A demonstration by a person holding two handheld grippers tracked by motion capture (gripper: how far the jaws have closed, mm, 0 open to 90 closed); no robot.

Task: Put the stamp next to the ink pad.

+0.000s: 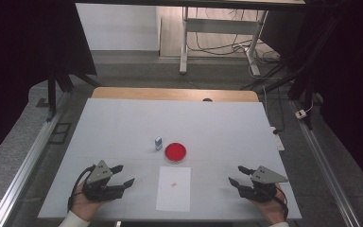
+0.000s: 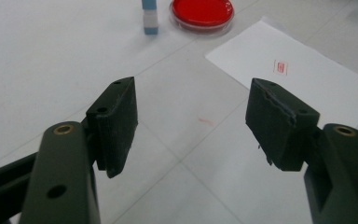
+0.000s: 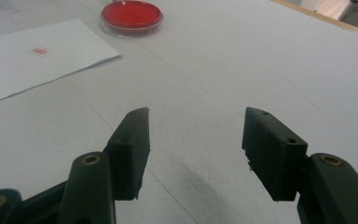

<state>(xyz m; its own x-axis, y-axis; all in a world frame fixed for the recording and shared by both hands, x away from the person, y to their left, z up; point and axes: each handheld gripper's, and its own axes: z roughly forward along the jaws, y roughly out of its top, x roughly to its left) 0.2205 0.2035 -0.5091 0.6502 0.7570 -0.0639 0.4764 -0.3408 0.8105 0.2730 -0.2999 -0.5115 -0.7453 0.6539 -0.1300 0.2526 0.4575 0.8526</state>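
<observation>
Stamp (image 2: 149,17) top cut off

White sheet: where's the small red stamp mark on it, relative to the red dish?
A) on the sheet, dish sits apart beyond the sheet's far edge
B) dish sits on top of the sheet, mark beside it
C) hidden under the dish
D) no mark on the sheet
A: the red mark lies on the white sheet, and the red dish rests on the table just past the sheet's far edge, not on it.

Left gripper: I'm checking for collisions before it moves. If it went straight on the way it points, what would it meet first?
Probably the white paper sheet: the open left gripper holds nothing and aims at bare table just short of it. The red dish lies beyond; depth is uncertain.
</observation>
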